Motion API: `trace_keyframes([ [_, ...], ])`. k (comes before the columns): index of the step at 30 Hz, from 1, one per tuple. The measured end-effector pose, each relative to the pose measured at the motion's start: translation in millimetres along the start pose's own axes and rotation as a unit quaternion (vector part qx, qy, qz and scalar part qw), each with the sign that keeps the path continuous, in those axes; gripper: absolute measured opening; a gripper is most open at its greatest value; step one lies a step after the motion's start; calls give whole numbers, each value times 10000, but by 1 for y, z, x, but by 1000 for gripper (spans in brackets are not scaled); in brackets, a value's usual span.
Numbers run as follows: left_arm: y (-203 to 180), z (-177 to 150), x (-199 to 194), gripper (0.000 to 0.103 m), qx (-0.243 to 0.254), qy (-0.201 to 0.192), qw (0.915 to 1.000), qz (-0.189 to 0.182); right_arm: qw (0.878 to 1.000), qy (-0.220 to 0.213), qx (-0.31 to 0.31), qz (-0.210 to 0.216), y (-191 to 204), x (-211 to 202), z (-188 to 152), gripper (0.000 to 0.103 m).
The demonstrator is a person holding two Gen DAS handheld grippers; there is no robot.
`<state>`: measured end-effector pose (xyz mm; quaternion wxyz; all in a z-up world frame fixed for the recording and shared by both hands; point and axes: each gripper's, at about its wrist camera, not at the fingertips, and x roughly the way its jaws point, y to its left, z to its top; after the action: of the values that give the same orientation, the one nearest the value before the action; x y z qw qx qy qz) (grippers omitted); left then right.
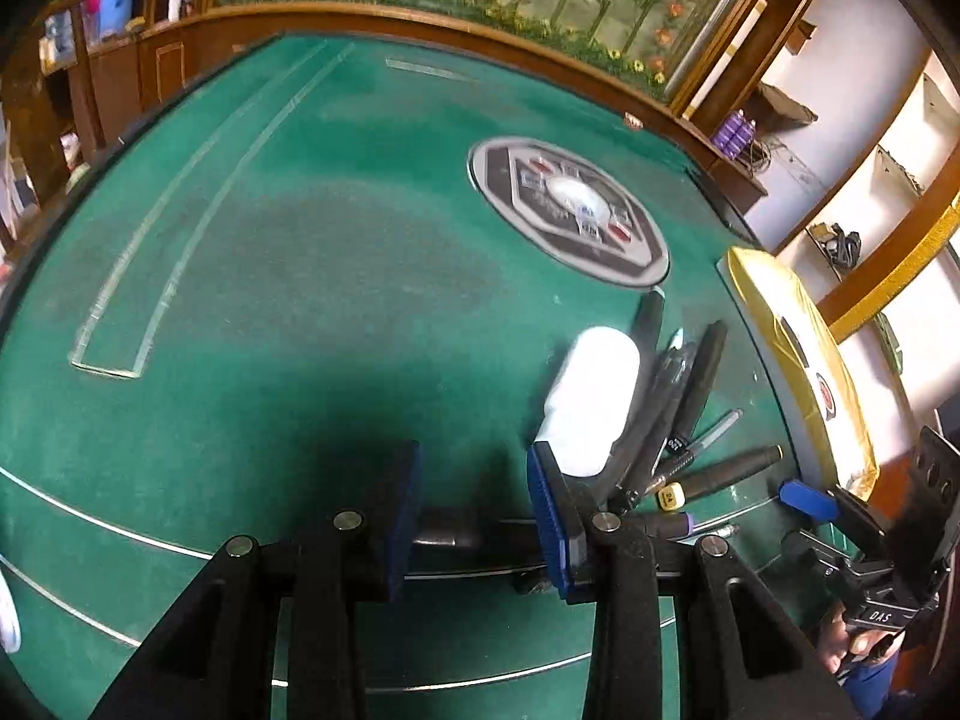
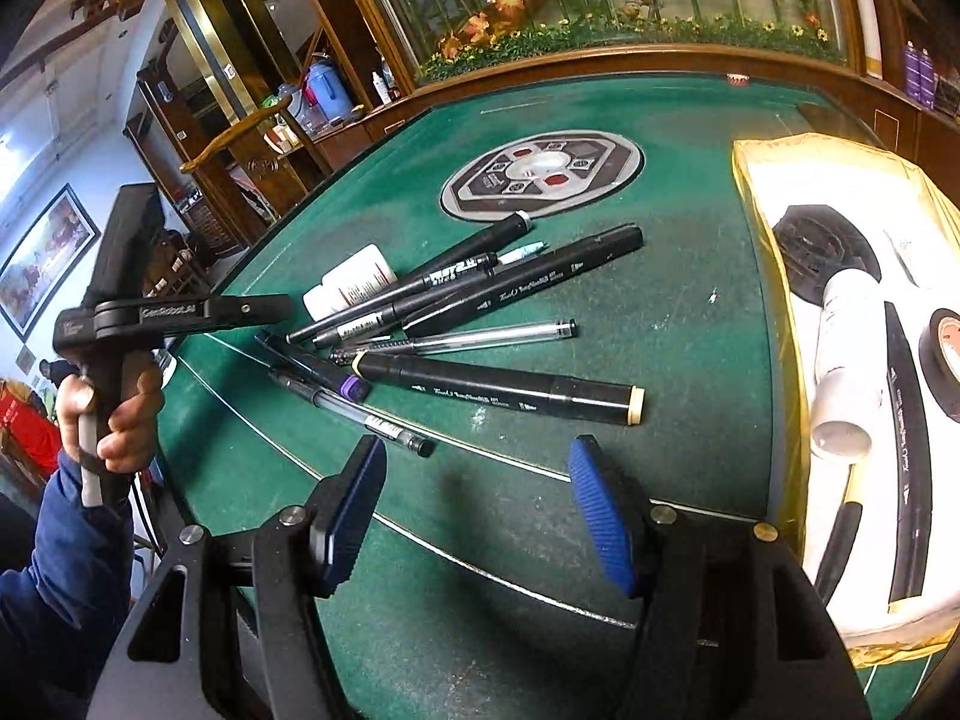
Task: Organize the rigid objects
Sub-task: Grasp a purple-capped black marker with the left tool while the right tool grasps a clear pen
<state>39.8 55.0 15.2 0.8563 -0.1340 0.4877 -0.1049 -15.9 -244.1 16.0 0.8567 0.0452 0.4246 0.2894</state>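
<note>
"GenRobot.AI" is read in the right wrist view on the arm of the left gripper (image 2: 264, 307), which is held in a hand (image 2: 114, 414) with a blue sleeve; "DAS" is read in the left wrist view on the right gripper (image 1: 807, 498). A pile of pens and markers (image 2: 456, 324) is seen lying on the green table (image 2: 660, 312), just beside a white bottle (image 2: 351, 285) with red print too small to read. Script lettering on the cream-capped marker (image 2: 498, 390) is not legible. Both pairs of jaws are noted parted with nothing between them; the left gripper (image 1: 474, 504) is seen over bare felt beside the bottle (image 1: 591, 402). Only the right wrist view shows the contents of the gold-edged tray (image 2: 762, 192): a white tube (image 2: 846, 360), a black marker (image 2: 906, 456) and a roll of black tape (image 2: 942, 360). A round grey panel (image 1: 567, 210) is set in the table.
</note>
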Motion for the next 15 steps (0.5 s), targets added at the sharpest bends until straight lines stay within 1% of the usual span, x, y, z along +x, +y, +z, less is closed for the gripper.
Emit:
trace_keyframes([
  [3, -4, -9, -2, 37, 109, 97, 9999, 40, 10000, 39, -3, 29, 0, 2, 0, 63],
  [5, -10, -19, -7, 37, 249, 217, 9993, -151, 10000, 47, 1, 33, -1, 3, 0, 63],
  [7, -17, -32, -14, 37, 397, 341, 9984, -200, 10000, 40, -5, 47, -1, 2, 0, 63],
  [8, -20, -40, -18, 37, 483, 386, 9977, -287, 10000, 24, -3, 53, -1, 2, 0, 63],
  [10, -28, -58, -25, 37, 667, 550, 9946, -577, 10000, 3, -3, 71, -1, 2, 0, 63],
  [11, -33, -63, -28, 37, 754, 598, 9933, -639, 10000, 5, -7, 78, -1, 2, 0, 63],
  [15, -57, -84, -37, 37, 1293, 562, 9884, -562, 10000, 18, -47, 71, 1, 2, 0, 63],
])
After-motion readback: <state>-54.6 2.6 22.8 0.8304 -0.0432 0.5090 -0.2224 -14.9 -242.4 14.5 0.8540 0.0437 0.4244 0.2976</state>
